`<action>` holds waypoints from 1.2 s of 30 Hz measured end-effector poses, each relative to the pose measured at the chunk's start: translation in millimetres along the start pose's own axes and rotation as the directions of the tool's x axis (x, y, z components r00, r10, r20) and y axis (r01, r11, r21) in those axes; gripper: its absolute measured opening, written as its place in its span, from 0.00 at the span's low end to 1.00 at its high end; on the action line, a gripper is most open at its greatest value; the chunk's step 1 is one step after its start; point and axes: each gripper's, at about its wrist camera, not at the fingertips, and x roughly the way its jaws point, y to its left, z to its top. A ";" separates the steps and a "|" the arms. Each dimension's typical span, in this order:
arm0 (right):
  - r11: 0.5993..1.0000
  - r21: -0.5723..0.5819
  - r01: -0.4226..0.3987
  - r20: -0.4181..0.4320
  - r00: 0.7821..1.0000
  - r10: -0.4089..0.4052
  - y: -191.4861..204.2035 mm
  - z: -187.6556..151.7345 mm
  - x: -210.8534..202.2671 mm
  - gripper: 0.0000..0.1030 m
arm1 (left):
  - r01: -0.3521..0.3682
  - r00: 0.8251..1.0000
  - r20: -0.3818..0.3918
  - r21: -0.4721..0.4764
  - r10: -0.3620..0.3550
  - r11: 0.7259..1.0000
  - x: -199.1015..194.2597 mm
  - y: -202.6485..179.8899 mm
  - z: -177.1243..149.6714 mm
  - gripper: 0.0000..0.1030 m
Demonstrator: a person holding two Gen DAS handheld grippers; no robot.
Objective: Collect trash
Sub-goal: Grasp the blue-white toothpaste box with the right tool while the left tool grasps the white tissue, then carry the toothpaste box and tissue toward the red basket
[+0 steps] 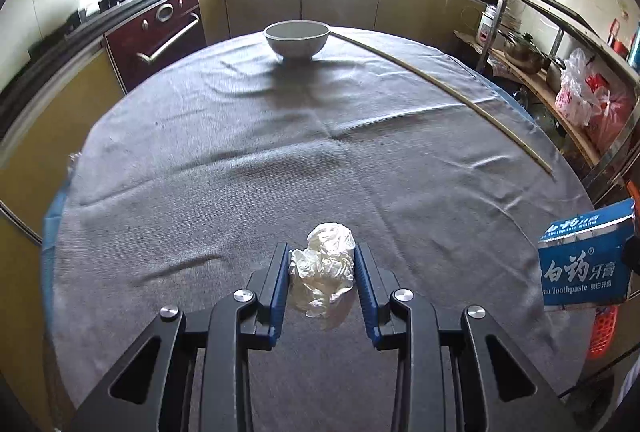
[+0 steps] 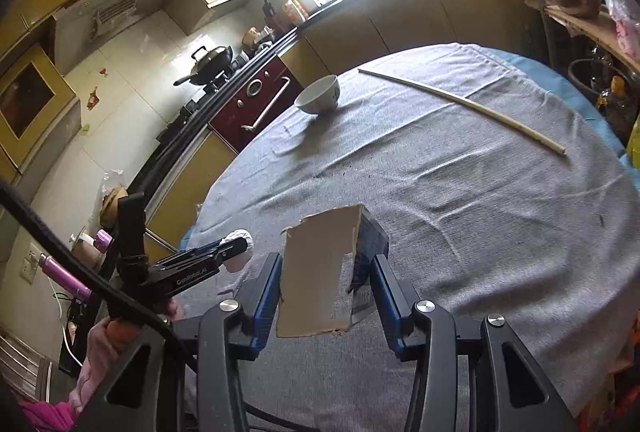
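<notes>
Clearly, left gripper (image 1: 322,264) pinches crumpled tissue (image 1: 323,268) above grey tablecloth (image 1: 240,160). Right gripper (image 2: 324,272) clamps torn toothpaste box (image 2: 316,272), its printed face hidden; box cut off at frame edge in left view.

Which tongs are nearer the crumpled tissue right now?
Left. The left tongs close around the crumpled tissue. The right tongs grip the toothpaste box, off to the tissue's right.

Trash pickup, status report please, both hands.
Left hand-held gripper shut on crumpled tissue. Right hand-held gripper shut on toothpaste box. Bowl and long stick on table beyond, nothing blocking.
</notes>
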 end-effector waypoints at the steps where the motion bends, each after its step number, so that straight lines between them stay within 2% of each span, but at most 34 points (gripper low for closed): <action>1: 1.000 0.000 0.001 0.010 1.000 -0.001 -0.5 -1.4 -6.6 0.46 | -0.011 1.000 0.004 0.010 0.011 1.000 -5.6 -6.6 -1.6 0.32; 10: 0.999 0.015 0.041 0.101 0.994 -0.043 -15.3 -13.1 -68.4 0.46 | -0.090 0.992 0.101 0.110 0.079 0.990 -61.6 -74.9 -15.8 0.33; 16: 0.998 0.036 0.060 0.143 0.988 -0.065 -29.3 -22.3 -98.1 0.46 | -0.115 0.985 0.142 0.149 0.094 0.982 -82.6 -100.8 -21.6 0.33; 27: 0.995 0.031 0.090 0.206 0.974 -0.094 -41.4 -27.6 -125.5 0.46 | -0.137 0.979 0.174 0.197 0.103 0.971 -96.6 -131.1 -24.8 0.33; 36: 0.996 0.031 0.083 0.228 0.970 -0.088 -47.1 -27.4 -131.4 0.46 | -0.145 0.976 0.195 0.231 0.100 0.962 -99.6 -148.3 -25.9 0.33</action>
